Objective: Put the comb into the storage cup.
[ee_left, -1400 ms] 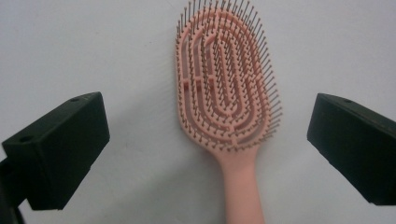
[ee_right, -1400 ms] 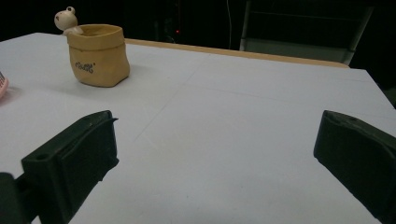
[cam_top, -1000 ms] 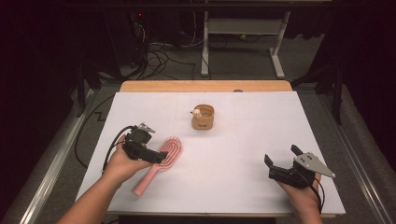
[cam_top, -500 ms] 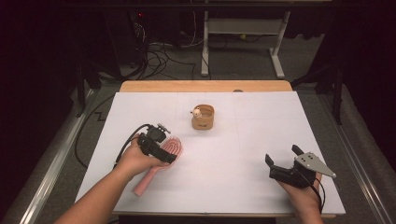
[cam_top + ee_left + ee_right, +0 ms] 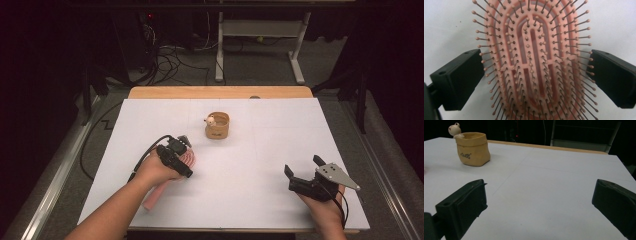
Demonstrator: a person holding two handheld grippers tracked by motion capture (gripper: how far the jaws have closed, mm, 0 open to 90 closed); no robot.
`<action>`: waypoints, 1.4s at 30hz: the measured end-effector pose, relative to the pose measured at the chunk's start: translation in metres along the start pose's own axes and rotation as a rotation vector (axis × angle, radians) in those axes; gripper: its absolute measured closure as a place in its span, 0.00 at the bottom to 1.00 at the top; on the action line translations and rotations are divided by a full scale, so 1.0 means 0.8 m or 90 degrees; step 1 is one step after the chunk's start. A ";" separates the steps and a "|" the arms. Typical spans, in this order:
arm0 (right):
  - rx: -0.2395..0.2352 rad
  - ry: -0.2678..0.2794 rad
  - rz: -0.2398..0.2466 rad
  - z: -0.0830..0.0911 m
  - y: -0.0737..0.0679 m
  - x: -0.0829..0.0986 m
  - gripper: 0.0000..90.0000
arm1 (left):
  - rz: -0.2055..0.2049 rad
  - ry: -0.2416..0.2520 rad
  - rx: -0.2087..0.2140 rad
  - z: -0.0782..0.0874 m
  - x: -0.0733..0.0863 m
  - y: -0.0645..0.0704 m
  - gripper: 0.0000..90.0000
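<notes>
White bench (image 5: 240, 165) before us, pink hairbrush (image 5: 534, 62) lying bristles-up near its left edge, our left tool (image 5: 175, 157) wide astride the brush head, our right tool (image 5: 302, 172) wide, by the near right corner, tan pot (image 5: 217, 125) near the far edge.

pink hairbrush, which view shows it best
The left gripper view: the pink hairbrush lies bristles up, its head between the open jaws of the left gripper. The high view shows mostly its handle, since the hand covers much of the head.

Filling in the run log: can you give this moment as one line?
left gripper: open, jaws either side of pink hairbrush head | right gripper: open, idle | pot: untouched, mid-table
</notes>
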State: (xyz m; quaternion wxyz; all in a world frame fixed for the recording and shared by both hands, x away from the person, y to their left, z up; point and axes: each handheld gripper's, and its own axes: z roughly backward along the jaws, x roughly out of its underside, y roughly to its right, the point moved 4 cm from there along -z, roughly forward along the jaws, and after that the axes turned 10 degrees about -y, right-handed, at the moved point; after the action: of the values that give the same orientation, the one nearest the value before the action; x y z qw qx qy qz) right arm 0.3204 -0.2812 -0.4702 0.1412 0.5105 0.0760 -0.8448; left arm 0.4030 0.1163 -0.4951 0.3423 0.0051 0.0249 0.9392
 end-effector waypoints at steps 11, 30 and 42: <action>-0.002 -0.001 -0.002 0.001 -0.001 0.000 0.00 | 0.002 -0.012 0.016 -0.003 -0.004 -0.001 0.00; 0.003 -0.004 -0.001 -0.001 0.000 0.000 0.00 | 0.003 -0.064 0.013 -0.001 -0.013 -0.002 0.02; 0.005 -0.005 0.000 -0.001 0.000 0.000 0.00 | 0.018 -0.074 0.014 0.002 -0.015 -0.003 0.07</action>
State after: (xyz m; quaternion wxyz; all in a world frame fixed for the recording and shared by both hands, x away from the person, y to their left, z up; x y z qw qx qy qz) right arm 0.3208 -0.2811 -0.4705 0.1393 0.5079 0.0720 -0.8470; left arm 0.4138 0.1109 -0.4936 0.3301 0.0636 0.0153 0.9417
